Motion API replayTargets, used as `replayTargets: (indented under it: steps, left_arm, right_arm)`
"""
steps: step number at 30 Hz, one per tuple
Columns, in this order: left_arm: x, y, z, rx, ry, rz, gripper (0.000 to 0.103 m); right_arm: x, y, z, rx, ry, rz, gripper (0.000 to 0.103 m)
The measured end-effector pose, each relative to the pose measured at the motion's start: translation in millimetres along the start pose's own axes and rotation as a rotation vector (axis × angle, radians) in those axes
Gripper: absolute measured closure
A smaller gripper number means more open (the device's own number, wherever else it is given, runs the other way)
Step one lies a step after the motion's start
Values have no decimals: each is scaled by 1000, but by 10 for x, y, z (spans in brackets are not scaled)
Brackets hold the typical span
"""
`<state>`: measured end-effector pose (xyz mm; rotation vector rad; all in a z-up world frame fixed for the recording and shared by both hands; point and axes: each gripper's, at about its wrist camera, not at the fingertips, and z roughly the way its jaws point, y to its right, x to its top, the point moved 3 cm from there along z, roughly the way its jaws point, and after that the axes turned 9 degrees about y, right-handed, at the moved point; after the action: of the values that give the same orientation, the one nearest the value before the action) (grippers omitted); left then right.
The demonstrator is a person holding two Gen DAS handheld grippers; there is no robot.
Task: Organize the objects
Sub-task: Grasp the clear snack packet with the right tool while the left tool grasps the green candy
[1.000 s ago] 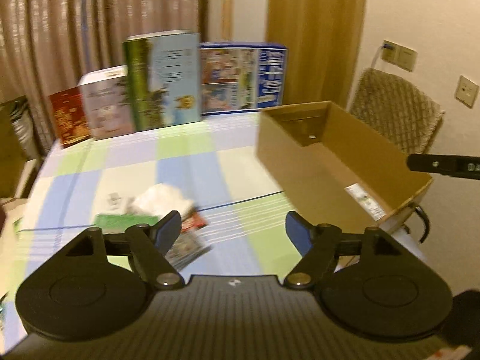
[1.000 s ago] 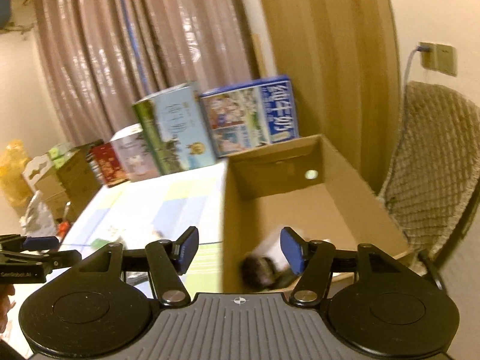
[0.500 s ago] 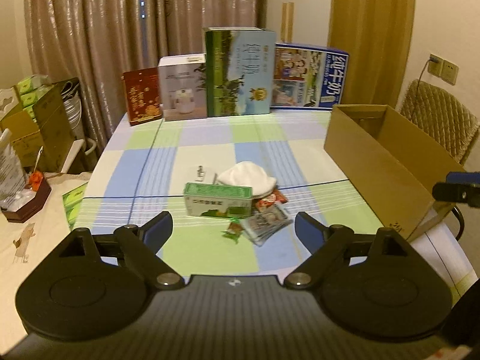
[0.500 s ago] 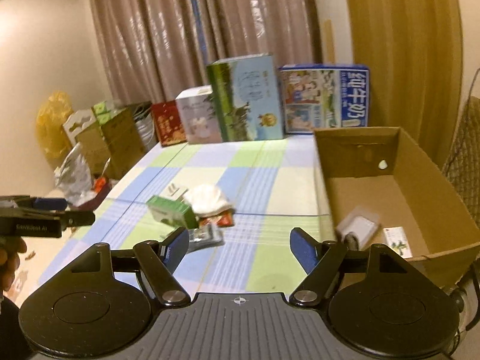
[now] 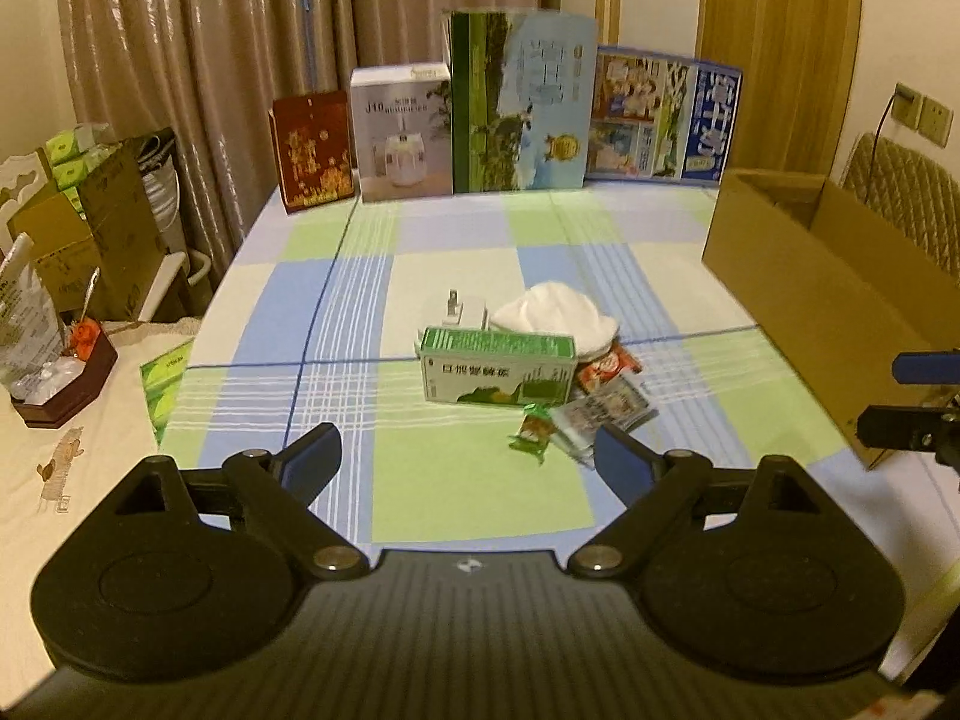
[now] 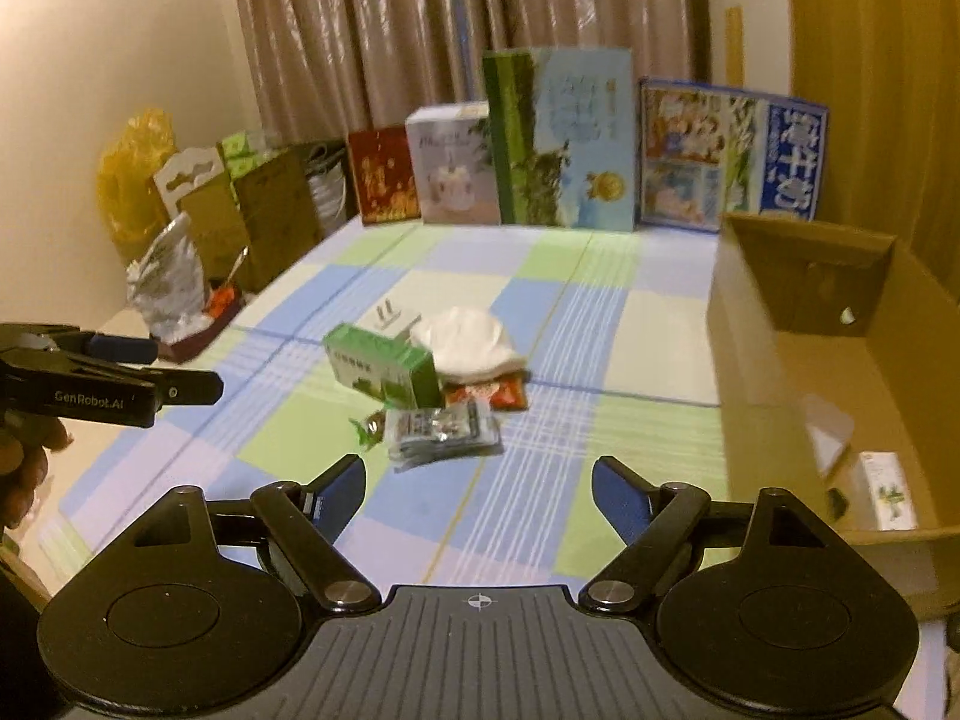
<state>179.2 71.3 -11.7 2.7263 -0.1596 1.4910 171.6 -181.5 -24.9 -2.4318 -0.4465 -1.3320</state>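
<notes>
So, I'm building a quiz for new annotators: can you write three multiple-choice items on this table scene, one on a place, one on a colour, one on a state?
1. Where is the white cloth?
A. just behind the green box
B. in the cardboard box
C. on the chair

2. Which colour are the gripper finger pads?
A. red
B. blue
C. yellow

3. What is the right gripper doing?
A. clamping a packet
B. shut, empty
C. open, empty

Answers: 1 A, the cloth lies directly beyond the box; 2 B, blue pads show in both views; 3 C, the fingers are wide apart with only tablecloth between.
</notes>
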Motion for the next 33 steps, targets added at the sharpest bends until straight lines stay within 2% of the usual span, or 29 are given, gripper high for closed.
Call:
replayTargets:
  steps: [8, 14, 16, 17, 18, 19, 33]
  left_arm:
    - [-171, -44, 552, -30, -54, 48, 15]
    - [-246, -122, 905, -28, -80, 44, 15]
    - [-240, -140, 988, -24, -89, 44, 15]
    - [-229, -149, 1032, -23, -91, 46, 15]
    - [-222, -157, 1059, -23, -89, 47, 15]
    - [-213, -172, 1085, -19, -88, 48, 15]
    - [-203, -361, 1260, -10, -137, 14, 15]
  right_arm:
    - [-139, 5, 718, 36, -84, -104, 23]
    - [-168, 65, 1112, 46, -116, -97, 23]
    - [-173, 37, 1231, 64, -127, -83, 19]
    - [-170, 26, 1283, 72, -132, -70, 11]
    - [-164, 15, 1335, 80, -137, -59, 5]
    - [-161, 4, 1387, 89, -141, -53, 5]
    - [-239, -122, 1864, 107, -175, -133, 2]
